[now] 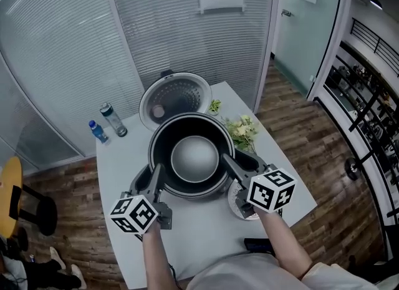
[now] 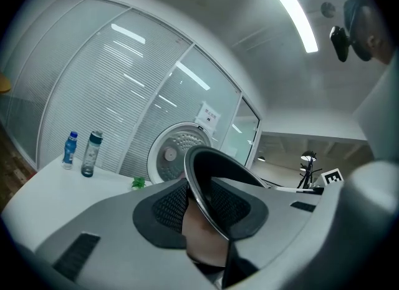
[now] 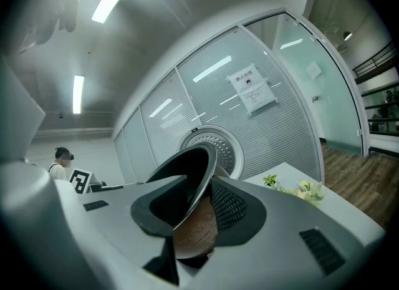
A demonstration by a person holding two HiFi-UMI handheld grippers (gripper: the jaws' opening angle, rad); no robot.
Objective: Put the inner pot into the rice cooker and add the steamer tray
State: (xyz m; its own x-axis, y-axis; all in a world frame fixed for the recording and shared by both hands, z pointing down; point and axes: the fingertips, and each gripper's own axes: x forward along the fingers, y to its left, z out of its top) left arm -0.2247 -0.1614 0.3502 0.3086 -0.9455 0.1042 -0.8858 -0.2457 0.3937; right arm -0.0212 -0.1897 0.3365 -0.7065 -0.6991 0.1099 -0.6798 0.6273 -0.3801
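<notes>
Risk, left side: two bottles (image 1: 113, 119) stand well apart from the work on the table (image 1: 206, 236), no hazard there. The hazard is the grip; each tong bites only a thin strip of rim, so a tilt or uneven lowering could let the inner pot (image 1: 194, 158) slip or land crooked in the rice cooker (image 1: 176, 95), lid thrown open behind. Right side: a white round piece (image 1: 237, 204), likely the steamer tray, and flowers (image 1: 243, 130) lie close by the right arm; a swing could knock them.

Left gripper (image 1: 157, 176): jaws partway closed, pinching the pot's left rim.

Pot: hangs between both tongs at the cooker's mouth; seated or not, cannot tell.

Right gripper (image 1: 229, 161): jaws partway closed, pinching the right rim.
</notes>
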